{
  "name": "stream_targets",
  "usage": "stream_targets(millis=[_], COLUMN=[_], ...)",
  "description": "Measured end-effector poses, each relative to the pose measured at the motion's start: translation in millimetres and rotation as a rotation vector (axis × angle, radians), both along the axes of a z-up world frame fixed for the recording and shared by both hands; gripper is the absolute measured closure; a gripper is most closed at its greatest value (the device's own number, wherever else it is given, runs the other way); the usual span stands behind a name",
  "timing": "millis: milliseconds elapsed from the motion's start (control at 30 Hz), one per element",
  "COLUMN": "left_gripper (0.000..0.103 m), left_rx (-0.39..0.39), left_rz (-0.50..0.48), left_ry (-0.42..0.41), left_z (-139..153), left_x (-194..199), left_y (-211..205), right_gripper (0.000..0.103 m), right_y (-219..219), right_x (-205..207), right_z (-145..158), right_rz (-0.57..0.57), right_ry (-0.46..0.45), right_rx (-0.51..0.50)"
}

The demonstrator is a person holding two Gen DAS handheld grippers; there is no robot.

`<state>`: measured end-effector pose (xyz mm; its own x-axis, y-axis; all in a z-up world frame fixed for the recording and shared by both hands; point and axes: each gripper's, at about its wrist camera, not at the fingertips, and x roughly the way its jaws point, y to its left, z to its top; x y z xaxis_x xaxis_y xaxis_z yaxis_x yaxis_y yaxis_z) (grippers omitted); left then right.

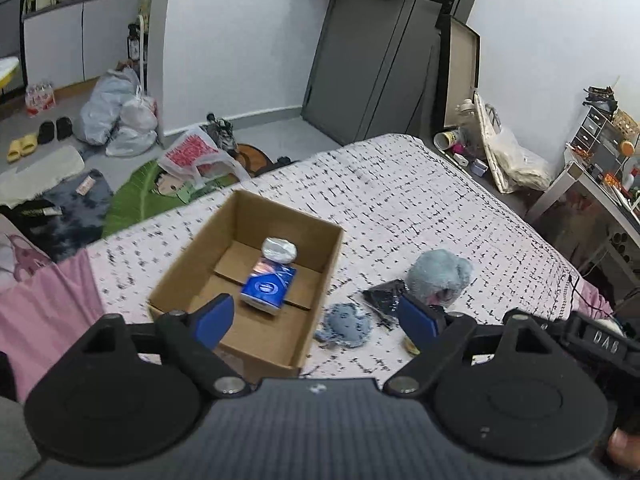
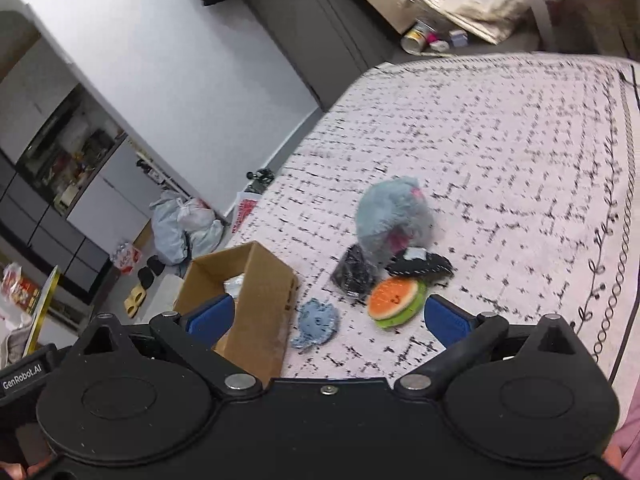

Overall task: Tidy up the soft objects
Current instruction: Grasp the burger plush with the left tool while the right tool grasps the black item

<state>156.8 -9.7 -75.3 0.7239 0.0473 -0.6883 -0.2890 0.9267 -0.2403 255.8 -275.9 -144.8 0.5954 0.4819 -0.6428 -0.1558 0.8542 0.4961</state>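
Observation:
An open cardboard box (image 1: 192, 276) (image 2: 264, 280) sits on the patterned bed. In it lie a blue tissue pack (image 1: 267, 288) and a silvery white bundle (image 1: 279, 249). To its right on the bed lie a small flat blue plush (image 1: 344, 324) (image 2: 317, 322), a black packet (image 1: 384, 298) (image 2: 354, 274), a fluffy grey-blue plush (image 1: 438, 276) (image 2: 394, 218), a black soft item (image 2: 420, 264) and an orange and green round plush (image 2: 396, 300). My left gripper (image 1: 320, 320) is open and empty above the box's near right corner. My right gripper (image 2: 328, 318) is open and empty above the small blue plush.
The bed cover (image 1: 400, 200) (image 2: 500, 160) stretches far and right. The floor at left holds bags (image 1: 116, 116), clothes and slippers (image 1: 22, 146). A dark wardrobe (image 1: 368, 60) and a cluttered desk (image 1: 592, 184) stand beyond the bed.

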Motion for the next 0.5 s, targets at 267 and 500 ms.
stream_targets(millis=[267, 500], left_gripper=[0.019, 0.03], left_rx=[-0.027, -0.055], left_rz=[-0.023, -0.037], left_ry=[0.026, 0.057], left_z=[-23.0, -43.2], left_x=[28.6, 53.0], left_y=[-23.1, -41.1], right_gripper=[0.009, 0.025], right_y=[-21.2, -40.1], right_x=[11.2, 25.7], right_z=[-15.8, -39.1], right_rz=[-0.068, -0.137], right_ry=[0.059, 0.124], right_rx=[0.092, 0.166])
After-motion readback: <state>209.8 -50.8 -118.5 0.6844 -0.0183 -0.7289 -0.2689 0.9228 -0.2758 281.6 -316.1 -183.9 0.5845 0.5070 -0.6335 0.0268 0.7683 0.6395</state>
